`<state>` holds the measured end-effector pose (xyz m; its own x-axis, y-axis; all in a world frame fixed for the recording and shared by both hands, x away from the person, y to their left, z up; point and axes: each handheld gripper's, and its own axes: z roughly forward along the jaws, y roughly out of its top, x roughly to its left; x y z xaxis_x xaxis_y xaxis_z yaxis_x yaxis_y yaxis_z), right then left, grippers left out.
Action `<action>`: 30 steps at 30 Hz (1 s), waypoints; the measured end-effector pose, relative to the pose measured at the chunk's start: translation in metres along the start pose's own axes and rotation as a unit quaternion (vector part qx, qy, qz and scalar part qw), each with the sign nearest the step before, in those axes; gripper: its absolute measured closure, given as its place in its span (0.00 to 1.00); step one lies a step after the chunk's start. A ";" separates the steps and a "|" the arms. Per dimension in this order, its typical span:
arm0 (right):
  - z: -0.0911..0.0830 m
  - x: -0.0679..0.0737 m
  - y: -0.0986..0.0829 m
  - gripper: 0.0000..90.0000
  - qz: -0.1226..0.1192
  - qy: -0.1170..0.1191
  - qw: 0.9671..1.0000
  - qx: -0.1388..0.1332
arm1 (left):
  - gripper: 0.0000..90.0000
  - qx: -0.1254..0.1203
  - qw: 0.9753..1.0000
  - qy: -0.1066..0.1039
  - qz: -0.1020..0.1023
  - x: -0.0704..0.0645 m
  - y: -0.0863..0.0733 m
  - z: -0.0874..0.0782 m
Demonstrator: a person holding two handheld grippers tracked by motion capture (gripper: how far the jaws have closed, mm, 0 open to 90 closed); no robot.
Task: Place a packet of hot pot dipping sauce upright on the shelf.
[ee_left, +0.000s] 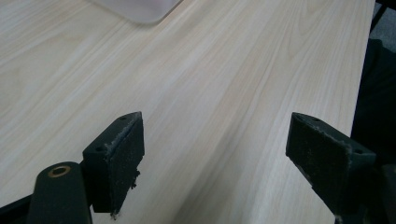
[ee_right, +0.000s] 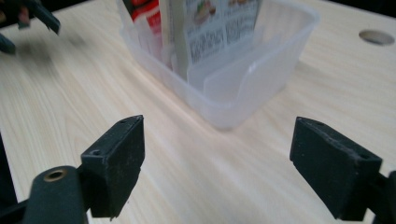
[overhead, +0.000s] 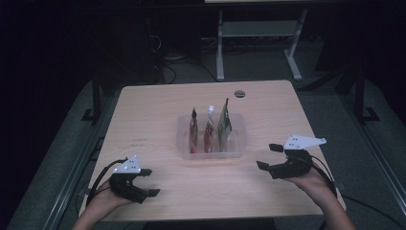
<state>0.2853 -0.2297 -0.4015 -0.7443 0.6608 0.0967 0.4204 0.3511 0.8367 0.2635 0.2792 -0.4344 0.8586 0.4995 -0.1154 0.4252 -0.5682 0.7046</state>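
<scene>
Clear plastic bin point(overhead: 184, 139), rectangular, w/ internal divider walls; sits approx. mid-bench, slightly toward the far edge. Contents: 3 pouches standing upright, side by side in separate slots. Left pouch point(overhead: 193, 132) red/dark; middle pouch point(overhead: 209, 129) red/white w/ white spout cap on top; right pouch point(overhead: 224, 125) green/white, tallest. Right claw view: printed text blocks + small food picture on right pouch's point(ee_right: 219, 28) face, too blurred to read; no brand legible. Red/white print on the next pouch point(ee_right: 145, 11), also unreadable.

Bench point(overhead: 158, 110): light wood-grain top; round cable hole point(overhead: 240, 93) near far edge, right of centre.

Left claw point(overhead: 149, 182): near left corner of bench, well apart from bin, held in person's left hand point(overhead: 103, 201), jaws pointing right/inward; jaws spread wide, released, nothing between them. White plate on top.

Right claw point(overhead: 268, 156): near right edge, just beside bin's near right corner, not touching; held in right hand point(overhead: 311, 181), jaws pointing left toward bin; spread wide, released, empty. In its own view bin corner point(ee_right: 224, 112) lies ahead between the jaws.
</scene>
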 end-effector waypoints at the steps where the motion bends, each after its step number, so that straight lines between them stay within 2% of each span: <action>1: -0.001 0.000 -0.004 0.19 0.002 -0.004 1.000 0.006 | 0.21 -0.002 1.000 0.000 -0.003 0.000 -0.003 -0.001; 8: -0.006 -0.004 -0.031 0.18 0.014 -0.026 0.999 0.031 | 0.21 -0.003 1.000 0.014 -0.024 0.000 -0.019 -0.010; 10: -0.007 -0.006 -0.038 0.17 0.012 -0.039 0.998 0.041 | 0.21 -0.001 0.999 0.017 -0.027 0.000 -0.021 -0.011; 14: -0.007 -0.013 -0.047 0.16 0.013 -0.053 0.997 0.053 | 0.20 -0.004 0.999 0.021 -0.023 0.001 -0.020 -0.009; 17: -0.003 -0.018 -0.052 0.15 0.017 -0.057 0.996 0.059 | 0.20 0.004 1.000 0.024 -0.015 0.003 -0.021 -0.007; 19: 0.000 -0.020 -0.056 0.15 0.023 -0.052 0.997 0.058 | 0.19 0.011 0.999 0.031 -0.016 0.004 -0.022 -0.006; 23: 0.005 -0.021 -0.060 0.15 0.017 -0.054 0.996 0.074 | 0.20 0.016 0.999 0.039 -0.017 0.008 -0.024 -0.006; 30: 0.006 -0.020 -0.062 0.15 0.012 -0.059 0.995 0.076 | 0.20 0.022 0.999 0.041 -0.012 0.009 -0.024 -0.003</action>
<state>0.2775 -0.2609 -0.4581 -0.6707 0.7404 0.0445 0.5177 0.4243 0.7430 0.2602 0.2995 -0.4503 0.8229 0.5636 -0.0725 0.4582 -0.5826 0.6714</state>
